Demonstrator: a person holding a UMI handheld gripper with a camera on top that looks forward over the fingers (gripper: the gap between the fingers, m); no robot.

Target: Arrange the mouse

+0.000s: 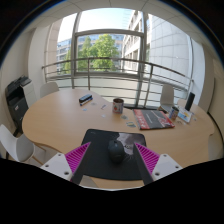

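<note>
A dark computer mouse (116,151) lies on a black mouse mat (97,146) near the front edge of a round wooden table (60,115). My gripper (112,158) is open. Its two magenta pads (77,158) stand wide apart on either side of the mouse, with a gap at each side. The mouse rests on the mat between the fingers, closer to the right one.
Beyond the mat are a dark mug (118,105), a small dark device (86,98), a magazine (152,119) and a few items at the right. White chairs (18,146) ring the table. A railing and large windows lie behind.
</note>
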